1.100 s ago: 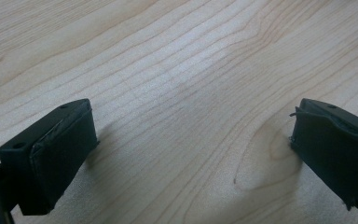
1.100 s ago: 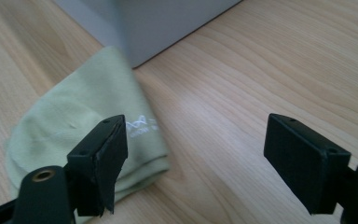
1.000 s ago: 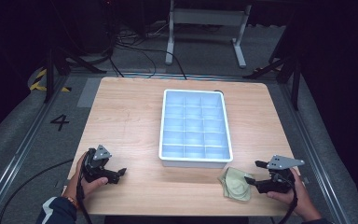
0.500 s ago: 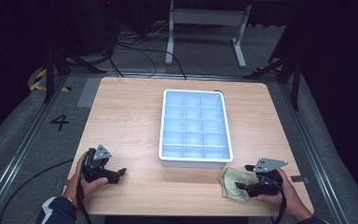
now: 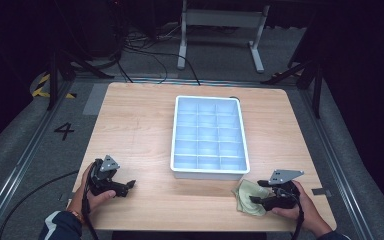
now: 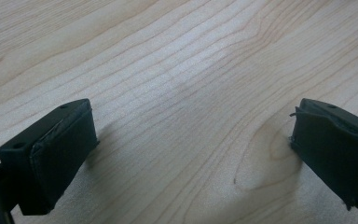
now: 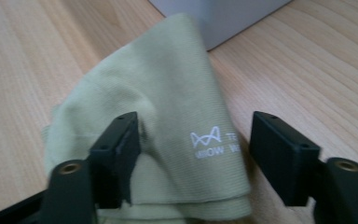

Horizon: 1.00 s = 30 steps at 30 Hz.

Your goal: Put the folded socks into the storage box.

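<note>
A: Left side first. What's your left gripper (image 5: pixel 126 186) doing?

B: It sits low over the bare wooden table (image 5: pixel 140 125) at the near-left corner, jaws wide apart, nothing between them.

A: Middle?

B: The white compartment tray (image 5: pixel 176 131) stands mid-table, apart from both of your hands.

A: Right?

B: The folded pale-green cloth (image 7: pixel 168 116) lies just before the tray's near-right corner. Your right gripper (image 7: pixel 193 154) has just been closing. Its jaws straddle the cloth: one pad on the fabric, the other off its edge, no clamp.
</note>
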Each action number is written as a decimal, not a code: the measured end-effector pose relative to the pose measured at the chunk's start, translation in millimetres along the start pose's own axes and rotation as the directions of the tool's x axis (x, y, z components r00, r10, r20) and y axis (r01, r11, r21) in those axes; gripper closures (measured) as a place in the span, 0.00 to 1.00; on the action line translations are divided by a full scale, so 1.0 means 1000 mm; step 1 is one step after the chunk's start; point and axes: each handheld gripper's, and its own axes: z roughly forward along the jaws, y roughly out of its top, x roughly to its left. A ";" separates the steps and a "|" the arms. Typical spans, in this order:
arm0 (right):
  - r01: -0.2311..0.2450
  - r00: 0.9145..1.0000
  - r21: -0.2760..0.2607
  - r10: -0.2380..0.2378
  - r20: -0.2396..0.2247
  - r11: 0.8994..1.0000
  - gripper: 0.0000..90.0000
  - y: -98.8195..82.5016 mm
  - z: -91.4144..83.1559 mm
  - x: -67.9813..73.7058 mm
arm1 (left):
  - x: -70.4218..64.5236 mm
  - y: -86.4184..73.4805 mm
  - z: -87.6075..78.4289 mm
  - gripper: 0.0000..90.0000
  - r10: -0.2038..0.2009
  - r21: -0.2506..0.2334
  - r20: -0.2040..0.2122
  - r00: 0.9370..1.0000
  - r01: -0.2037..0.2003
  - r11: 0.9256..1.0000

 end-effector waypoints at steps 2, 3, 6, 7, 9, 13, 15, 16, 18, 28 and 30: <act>0.009 1.000 0.005 -0.009 -0.024 1.000 0.55 0.001 -0.001 0.002 | 0.000 0.000 0.000 0.00 0.005 0.001 0.000 1.000 -0.005 1.000; 0.013 0.999 0.006 -0.013 -0.030 1.000 0.59 0.001 -0.001 0.002 | 0.000 0.000 0.000 0.00 0.005 0.001 0.000 1.000 -0.005 1.000; 0.021 0.998 0.012 -0.020 -0.057 1.000 0.68 0.002 -0.001 0.003 | 0.000 0.000 0.000 0.00 0.002 0.000 0.000 1.000 -0.002 1.000; 0.024 0.998 0.015 -0.024 -0.061 1.000 0.70 0.003 -0.001 0.004 | 0.000 0.000 0.000 0.00 0.008 0.001 -0.001 1.000 -0.008 1.000; 0.036 0.997 0.018 -0.035 -0.075 0.999 0.77 0.003 -0.001 0.004 | 0.000 0.000 0.000 0.00 0.001 0.000 0.000 1.000 -0.001 1.000; 0.063 0.994 0.022 -0.061 -0.086 0.998 0.84 0.004 -0.001 0.007 | 0.000 0.000 0.000 0.00 0.007 0.001 0.000 1.000 -0.007 1.000; 0.063 0.994 0.020 -0.061 -0.088 0.998 0.85 0.004 -0.002 0.007 | 0.000 0.000 0.000 0.00 0.002 0.000 0.000 1.000 -0.002 1.000; 0.064 0.994 0.018 -0.062 -0.087 0.998 0.85 0.004 -0.002 0.007 | 0.000 0.000 0.000 0.00 0.004 0.001 0.000 1.000 -0.004 1.000; 0.069 0.994 0.014 -0.067 -0.084 0.998 0.86 0.004 -0.002 0.008 | 0.000 0.000 0.000 0.00 0.000 0.000 0.000 1.000 0.000 1.000; 0.107 0.991 -0.015 -0.107 -0.084 0.994 0.89 0.002 -0.006 0.010 | 0.000 0.000 0.000 0.00 0.000 0.000 0.000 1.000 0.000 1.000; 0.109 0.990 -0.020 -0.110 -0.083 0.994 0.89 0.002 -0.007 0.010 | 0.000 0.000 0.000 0.00 -0.006 -0.001 0.002 1.000 0.006 1.000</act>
